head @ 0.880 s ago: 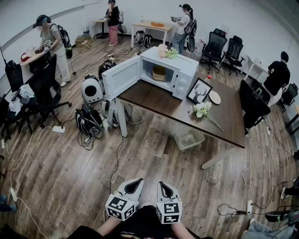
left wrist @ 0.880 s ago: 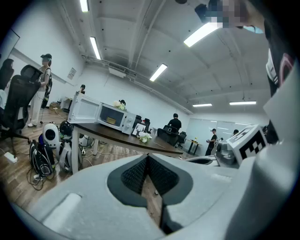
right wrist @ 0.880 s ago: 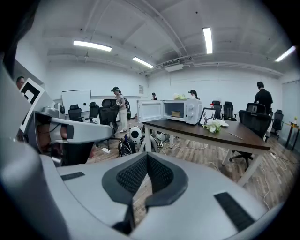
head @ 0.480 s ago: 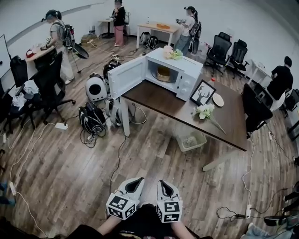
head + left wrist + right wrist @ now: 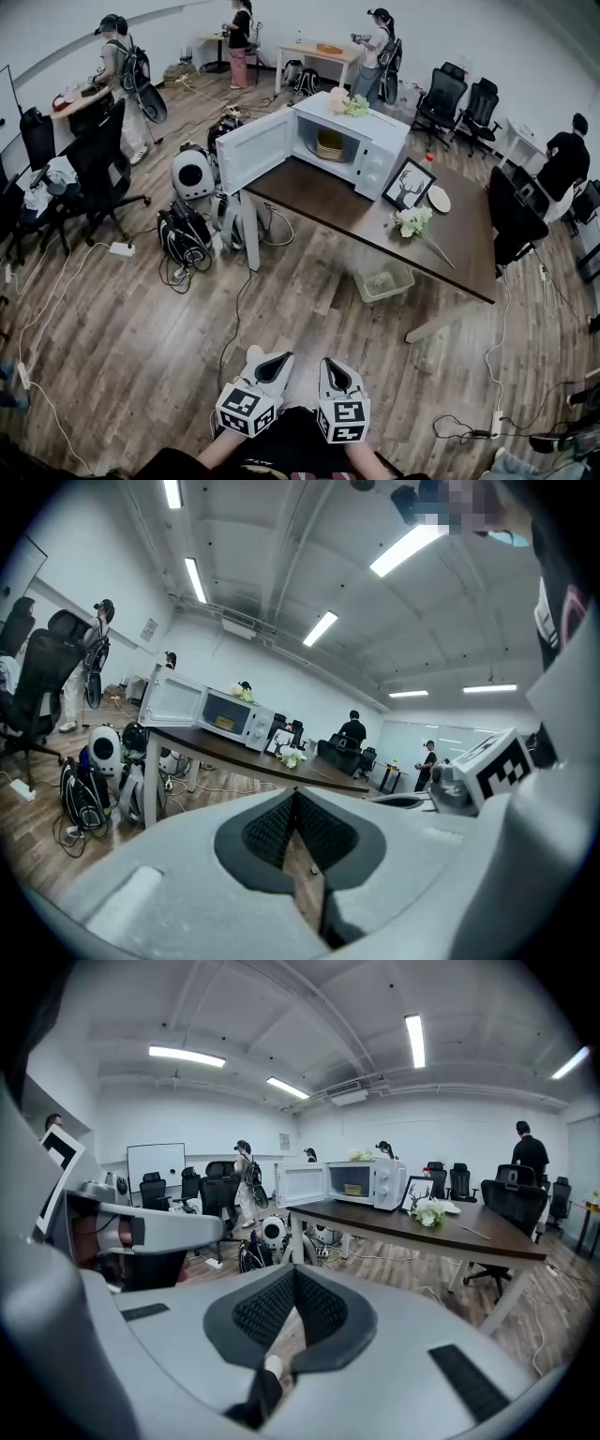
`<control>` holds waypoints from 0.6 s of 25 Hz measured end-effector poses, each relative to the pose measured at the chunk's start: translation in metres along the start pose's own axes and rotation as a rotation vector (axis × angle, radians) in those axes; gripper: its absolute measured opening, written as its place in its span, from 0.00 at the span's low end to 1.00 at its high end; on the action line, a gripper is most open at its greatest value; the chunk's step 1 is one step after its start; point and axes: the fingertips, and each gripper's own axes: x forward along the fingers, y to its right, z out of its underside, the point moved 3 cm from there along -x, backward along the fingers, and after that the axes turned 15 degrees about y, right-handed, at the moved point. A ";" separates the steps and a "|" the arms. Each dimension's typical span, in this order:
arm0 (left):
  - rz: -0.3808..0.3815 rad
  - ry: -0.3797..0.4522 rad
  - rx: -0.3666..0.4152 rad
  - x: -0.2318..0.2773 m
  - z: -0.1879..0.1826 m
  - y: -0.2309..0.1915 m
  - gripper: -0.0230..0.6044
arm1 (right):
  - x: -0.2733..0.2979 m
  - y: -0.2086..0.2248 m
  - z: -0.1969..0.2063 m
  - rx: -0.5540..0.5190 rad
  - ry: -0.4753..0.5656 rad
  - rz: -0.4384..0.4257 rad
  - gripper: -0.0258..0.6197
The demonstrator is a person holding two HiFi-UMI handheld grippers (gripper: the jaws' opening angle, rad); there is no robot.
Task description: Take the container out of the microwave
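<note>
White door (image 5: 251, 152) stood swung wide at the left of the microwave (image 5: 375, 159), and inside the open cavity sat the tan container (image 5: 327, 145). The microwave was at the far end of the dark tabletop (image 5: 319, 211). I judged the step in hand to be the approach. The person stood well apart from the tabletop, with bare wood floor (image 5: 309, 300) between, and neither gripper had taken hold of anything. The next move likely called for walking up to the open front, spreading one gripper, and reaching level into the cavity. The container would then be taken by its rim, without knocking the door or the flowers (image 5: 347, 105) on top.

The left gripper (image 5: 272, 362) was held low and close to the body, pointing ahead and slightly down. Its jaws were pressed together at the tips with nothing between them. Just beside it, the right gripper (image 5: 330, 366) tipped somewhat more steeply toward the floor, its jaws likewise pressed together and empty. The two were near each other but apart.
</note>
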 end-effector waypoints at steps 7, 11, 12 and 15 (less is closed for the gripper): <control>0.052 0.001 0.005 0.041 -0.006 -0.022 0.05 | 0.036 0.023 -0.013 0.017 0.022 0.080 0.05; 0.064 -0.002 0.003 0.071 -0.014 -0.050 0.05 | 0.070 0.035 -0.021 0.030 0.028 0.110 0.05; 0.065 -0.002 0.007 0.080 -0.017 -0.058 0.05 | 0.080 0.037 -0.025 0.031 0.034 0.108 0.05; 0.074 -0.004 0.042 0.109 -0.027 -0.084 0.05 | 0.116 0.041 -0.035 0.042 0.048 0.080 0.05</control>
